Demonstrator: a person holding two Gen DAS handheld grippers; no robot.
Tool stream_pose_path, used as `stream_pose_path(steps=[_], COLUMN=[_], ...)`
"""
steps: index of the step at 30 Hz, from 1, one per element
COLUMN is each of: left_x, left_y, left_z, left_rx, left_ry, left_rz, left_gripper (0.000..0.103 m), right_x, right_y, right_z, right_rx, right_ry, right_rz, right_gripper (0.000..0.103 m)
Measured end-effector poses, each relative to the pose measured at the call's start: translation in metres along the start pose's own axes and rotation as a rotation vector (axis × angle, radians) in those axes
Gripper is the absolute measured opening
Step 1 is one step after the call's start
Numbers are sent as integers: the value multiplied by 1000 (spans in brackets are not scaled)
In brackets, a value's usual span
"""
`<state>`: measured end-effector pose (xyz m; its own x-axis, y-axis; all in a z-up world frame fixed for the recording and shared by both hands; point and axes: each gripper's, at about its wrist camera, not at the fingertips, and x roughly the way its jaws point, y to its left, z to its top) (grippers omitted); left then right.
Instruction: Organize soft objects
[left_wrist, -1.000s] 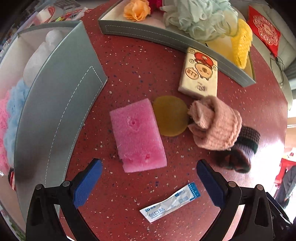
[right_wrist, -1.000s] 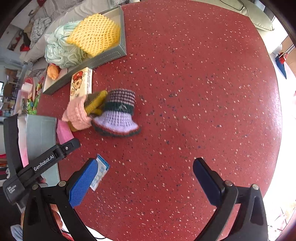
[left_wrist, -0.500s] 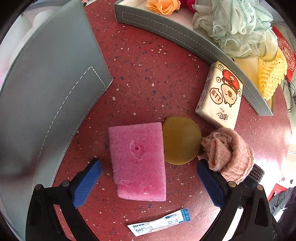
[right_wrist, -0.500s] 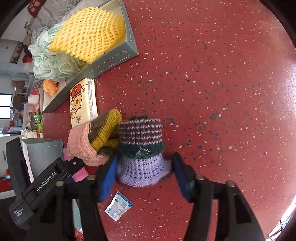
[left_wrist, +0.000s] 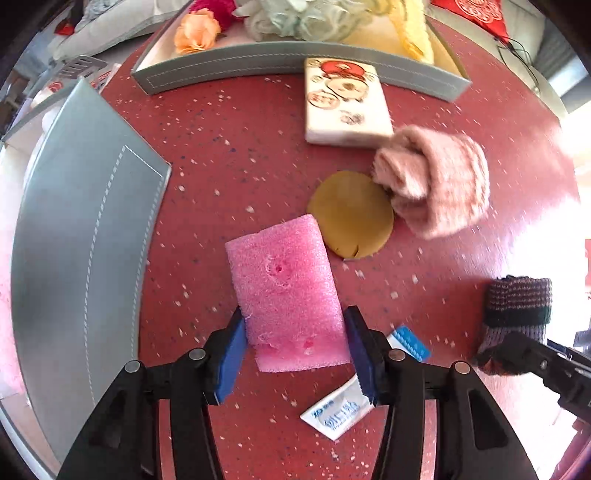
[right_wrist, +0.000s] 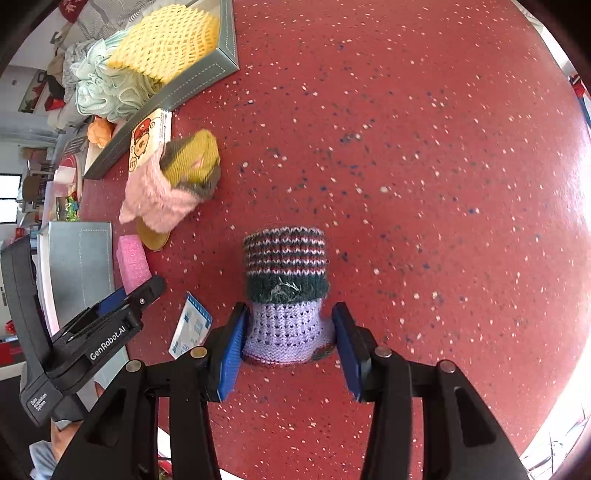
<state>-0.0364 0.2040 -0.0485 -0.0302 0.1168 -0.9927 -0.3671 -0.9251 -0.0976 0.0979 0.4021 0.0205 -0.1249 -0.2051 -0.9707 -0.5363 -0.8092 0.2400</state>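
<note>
A pink foam sponge (left_wrist: 284, 291) lies on the red speckled table. My left gripper (left_wrist: 295, 354) points straight down over its near end. Its jaws are closing and both blue pads press on the sponge's sides. A small knitted hat (right_wrist: 286, 280) has a striped top, a green band and a lilac brim. My right gripper (right_wrist: 290, 350) is closing on the brim, and its pads touch the brim on both sides. The knitted hat (left_wrist: 517, 306) also shows at the right edge of the left wrist view.
A yellow-brown disc (left_wrist: 351, 214), a rolled pink knit (left_wrist: 436, 181) and a cartoon tissue pack (left_wrist: 343, 99) lie beyond the sponge. A white-blue sachet (left_wrist: 336, 410) lies under the left gripper. A grey tray (left_wrist: 295, 62) holds soft items at the back. A grey box (left_wrist: 81, 258) stands left.
Both grippers went from wide open to narrow. The left one closed around the pink sponge. The right one came down over the knitted hat, which now sits apart from the pink knit.
</note>
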Motion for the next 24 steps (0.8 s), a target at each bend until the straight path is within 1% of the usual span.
stream_pose_path(steps=[3,4,5,6,7,9,10,11,12,14,16,18,20,22,23,24], left_x=[-9,-13,-17,-18,-18,-17,-12,-7,-1,10,15,21,21,19,19,17], left_y=[-3,0,1,3,3,4,6,7,10,12,14,16,21,25,24,25], left_z=[-16,-16,-16,-14,-10,4,11,15,22,28,30,36,36,29,27,16], left_rx=[-12,-29,-49,-65,-74,-71,-72,-78,-84,-98,-126,-156,-159,-159,-158,-160], left_ry=[-15,-29,-40,-51,-64,-67,-53,-37,-18,21,30,37,29,13,6,1], left_rz=[-26,-25,-22,-9,12,44,45,50,55,70,57,36,34,33,33,33], left_gripper=[53,58,65,88,98,98,98,98,98,98,102,103,103,103,103,103], right_x=[-2,-1,0,-1,-4,-6,-7,-9,-13,-9,-3,3,6,11,14,19], right_y=[-8,-10,-13,-17,-22,-25,-26,-30,-37,-35,-30,-26,-22,-12,-8,-3], right_z=[-17,-23,-30,-33,-38,-39,-39,-41,-45,-42,-41,-41,-40,-37,-35,-31], right_rx=[-5,-7,-6,-5,-5,-9,-12,-11,-16,-38,-57,-63,-72,-105,-125,-137], right_ry=[7,8,9,10,7,-4,-11,-15,-16,-3,3,6,4,3,5,11], right_rz=[-8,-12,-13,-14,-19,-43,-59,-71,-80,-107,-123,-142,-155,-200,-226,-243], right_gripper=[49,49,49,50,50,55,55,58,64,69,70,75,80,83,85,91])
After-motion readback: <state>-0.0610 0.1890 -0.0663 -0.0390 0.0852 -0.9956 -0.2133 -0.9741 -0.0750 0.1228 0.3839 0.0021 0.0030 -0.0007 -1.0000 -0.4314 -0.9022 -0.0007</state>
